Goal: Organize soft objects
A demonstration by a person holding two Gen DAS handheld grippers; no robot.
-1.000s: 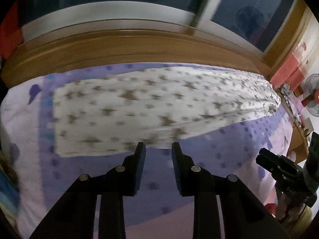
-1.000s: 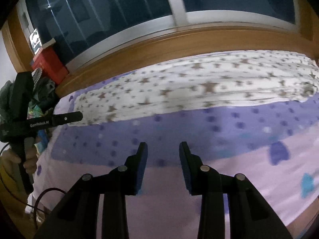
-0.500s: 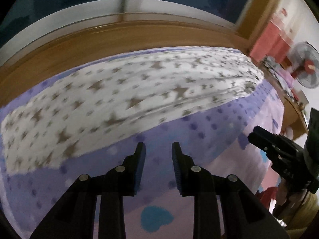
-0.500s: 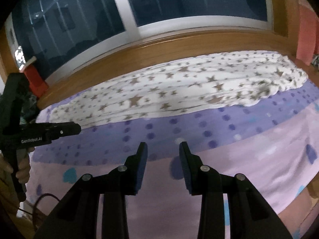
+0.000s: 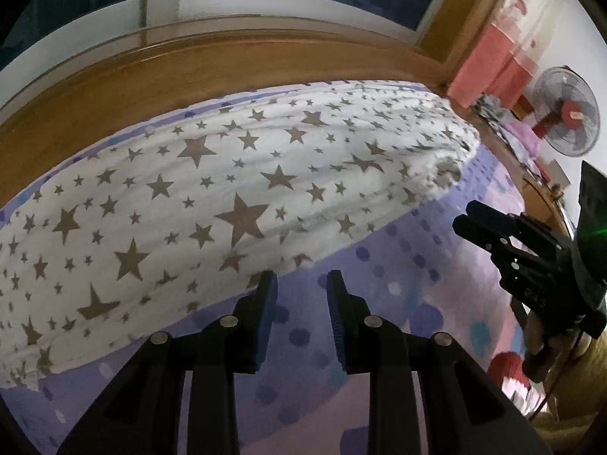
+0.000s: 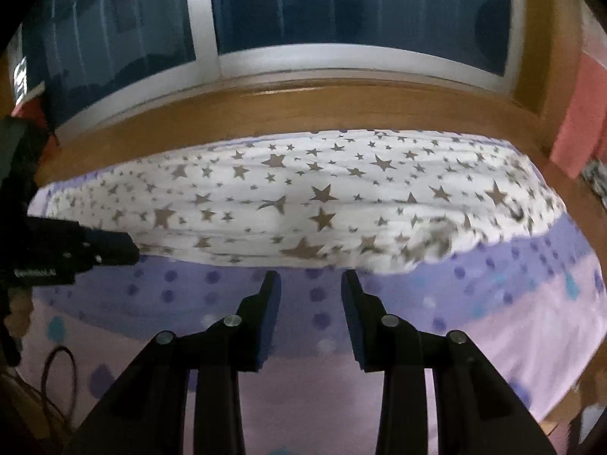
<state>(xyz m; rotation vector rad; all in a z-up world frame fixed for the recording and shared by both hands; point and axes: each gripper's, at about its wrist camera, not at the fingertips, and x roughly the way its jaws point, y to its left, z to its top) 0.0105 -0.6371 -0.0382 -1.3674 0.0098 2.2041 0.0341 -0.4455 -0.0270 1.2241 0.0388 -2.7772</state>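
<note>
A long white quilt with brown stars [image 5: 235, 197] [image 6: 303, 204] lies folded along the far side of the bed, against the wooden sill. My left gripper [image 5: 300, 278] is open and empty, its tips just short of the quilt's near edge, over the purple dotted sheet [image 5: 398, 284]. My right gripper [image 6: 310, 278] is open and empty too, hovering close to the quilt's near edge. In the left wrist view the right gripper [image 5: 470, 214] shows at the right; in the right wrist view the left gripper [image 6: 129, 246] shows at the left, its tip at the quilt's edge.
A wooden sill [image 6: 303, 110] and dark window [image 6: 360, 3] run behind the bed. Pink cloth [image 5: 489, 64], a standing fan [image 5: 565, 117] and a cluttered wooden surface [image 5: 531, 178] are at the right. The purple and pink sheet [image 6: 512, 326] spreads toward me. A cable [image 6: 57, 375] loops at lower left.
Both views have swung right along the bed and come nearer the star quilt. Both grippers stay open and empty.
</note>
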